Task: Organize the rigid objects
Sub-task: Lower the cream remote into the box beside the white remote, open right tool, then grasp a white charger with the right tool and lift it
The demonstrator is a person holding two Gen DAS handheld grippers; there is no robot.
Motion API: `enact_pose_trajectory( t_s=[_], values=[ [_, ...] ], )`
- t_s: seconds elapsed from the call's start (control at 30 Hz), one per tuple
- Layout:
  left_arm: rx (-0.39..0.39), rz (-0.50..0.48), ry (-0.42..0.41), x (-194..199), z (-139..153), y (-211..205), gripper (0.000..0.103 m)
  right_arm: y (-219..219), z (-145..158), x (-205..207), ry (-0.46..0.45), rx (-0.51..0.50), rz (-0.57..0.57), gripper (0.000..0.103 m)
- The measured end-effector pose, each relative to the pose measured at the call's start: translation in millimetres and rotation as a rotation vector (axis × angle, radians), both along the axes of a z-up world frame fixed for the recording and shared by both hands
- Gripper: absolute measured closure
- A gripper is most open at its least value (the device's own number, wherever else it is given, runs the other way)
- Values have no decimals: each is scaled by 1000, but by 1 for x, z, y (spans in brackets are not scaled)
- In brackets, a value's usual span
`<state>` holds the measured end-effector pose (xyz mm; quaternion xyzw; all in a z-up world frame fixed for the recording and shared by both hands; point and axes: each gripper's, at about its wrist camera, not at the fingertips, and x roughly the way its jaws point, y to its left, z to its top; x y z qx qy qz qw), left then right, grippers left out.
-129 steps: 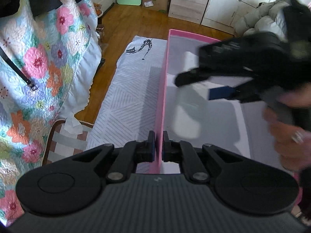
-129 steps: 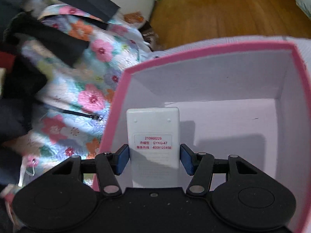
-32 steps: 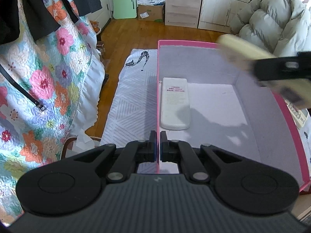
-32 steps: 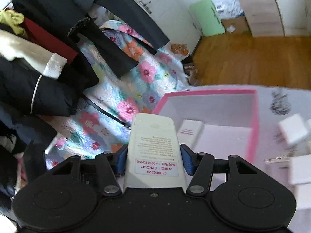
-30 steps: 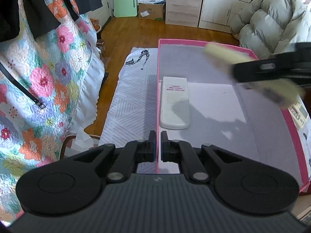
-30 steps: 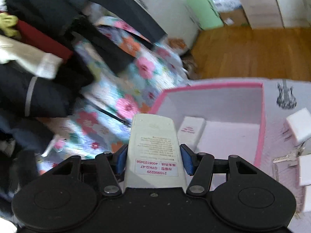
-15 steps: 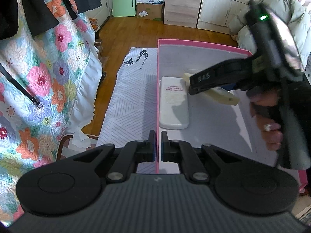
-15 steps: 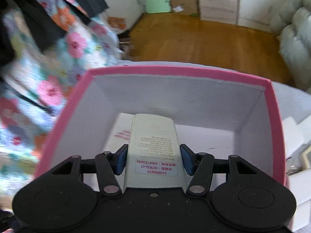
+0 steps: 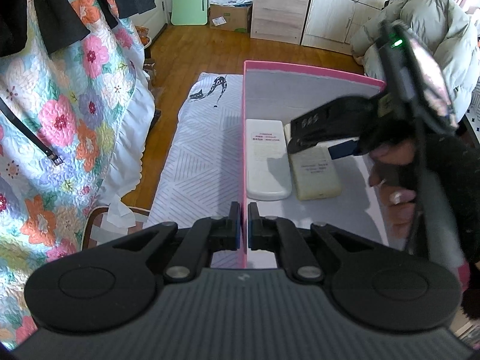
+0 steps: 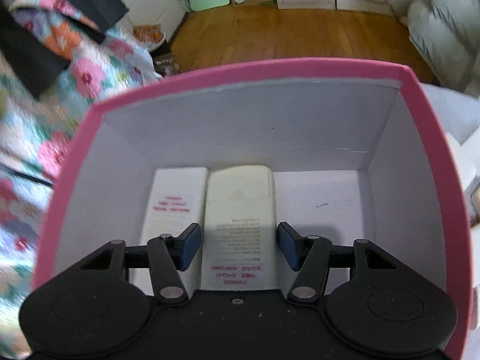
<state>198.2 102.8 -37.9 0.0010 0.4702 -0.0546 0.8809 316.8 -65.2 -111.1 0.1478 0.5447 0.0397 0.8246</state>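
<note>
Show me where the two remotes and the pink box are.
white remote [image 9: 268, 162], left wrist view, middle of its back
yellowish remote [image 10: 240, 210], right wrist view, middle of its back
pink box [image 10: 240, 69], right wrist view, far rim

A surface spread with a pale lavender, line-patterned cloth [image 9: 201, 162] carries a pink box [image 9: 312, 70], which stands on the cloth's right part. A black cat print [image 9: 210, 90] marks the cloth's far end, and beyond the cloth lies a wooden floor [image 9: 204, 45].
</note>
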Motion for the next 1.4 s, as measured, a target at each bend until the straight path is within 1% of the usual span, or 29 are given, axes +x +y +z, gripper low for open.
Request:
enact_pose_trajectory(
  t_s=[0.07, 0.17, 0.23, 0.33, 0.4, 0.47, 0.53, 0.67, 0.7, 0.83, 0.9, 0.93, 1.0, 1.07, 1.13, 1.23, 1.33, 1.4],
  values=[
    [14, -5, -5, 0, 0, -1, 101, -6, 12, -8, -20, 35, -3, 40],
    [26, -6, -11, -1, -1, -3, 101, -14, 43, -26, -83, 89, 35, 39],
    [27, -2, -9, -1, -1, -4, 101, -21, 68, -40, -133, 130, 88, 35],
    [32, -2, -5, -1, 0, -6, 101, -35, 100, -64, -218, 157, 174, 35],
    [35, -5, -4, -1, 0, -6, 101, -46, 118, -82, -258, 171, 241, 35],
    [44, -7, -4, -1, 0, -8, 101, -59, 134, -99, -310, 160, 273, 34],
    [53, -8, -4, -1, -1, -9, 101, -73, 148, -116, -370, 133, 298, 30],
    [69, -9, -3, 0, 0, -12, 101, -97, 163, -155, -498, 39, 377, 21],
    [72, -11, -2, 0, 0, -12, 101, -103, 164, -163, -515, 26, 378, 18],
    [86, -14, -1, 0, 0, -14, 101, -132, 157, -188, -582, -27, 349, 14],
    [95, -16, -3, -1, 0, -15, 101, -146, 150, -200, -628, -34, 324, 13],
    [99, -16, -4, -1, 0, -15, 101, -151, 143, -202, -623, -30, 326, 14],
    [107, -19, -6, -1, 0, -16, 101, -158, 129, -203, -573, -28, 345, 14],
    [113, -22, -8, -2, 1, -18, 101, -165, 113, -206, -554, -23, 342, 14],
    [122, -26, -10, -2, 0, -18, 101, -169, 98, -207, -525, -22, 327, 15],
    [116, -23, 1, -2, -2, -17, 101, -170, 75, -204, -481, -77, 309, 16],
    [117, -29, 2, -4, -3, -17, 101, -179, 54, -197, -426, -48, 272, 20],
    [110, -25, 6, -4, -4, -17, 101, -184, 43, -190, -402, -55, 230, 20]
  ],
)
